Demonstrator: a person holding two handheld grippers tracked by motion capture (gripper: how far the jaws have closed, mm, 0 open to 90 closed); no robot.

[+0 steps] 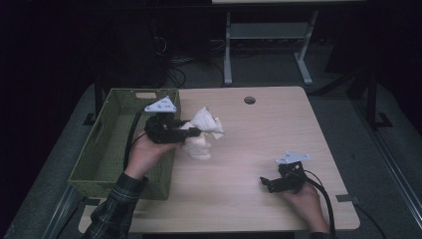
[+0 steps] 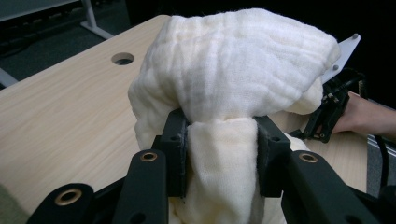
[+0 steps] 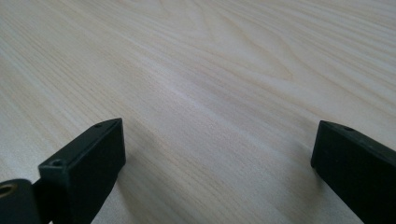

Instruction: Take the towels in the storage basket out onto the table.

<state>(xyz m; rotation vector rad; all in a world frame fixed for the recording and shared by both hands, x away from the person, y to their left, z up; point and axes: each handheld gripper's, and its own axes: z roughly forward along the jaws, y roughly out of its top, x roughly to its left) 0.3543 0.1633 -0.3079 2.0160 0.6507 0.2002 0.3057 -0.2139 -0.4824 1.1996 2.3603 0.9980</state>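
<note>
The left gripper's (image 2: 222, 154) fingers (image 2: 176, 149) pinch a bunched cream cloth (image 2: 233, 70), which bulges above them and hangs below. In the high view this gripper (image 1: 196, 132) holds the cloth (image 1: 201, 134) just beside the green woven basket (image 1: 107, 149), off its right wall and above the wooden bench (image 1: 259, 134). The right gripper's (image 3: 217, 154) fingers (image 3: 88, 158) are spread wide with bare wood between them, low over the bench (image 3: 210, 70). Seen from above, that gripper (image 1: 266, 183) sits well apart from the basket, near the bench's front right corner, a hand (image 1: 303, 199) behind it.
</note>
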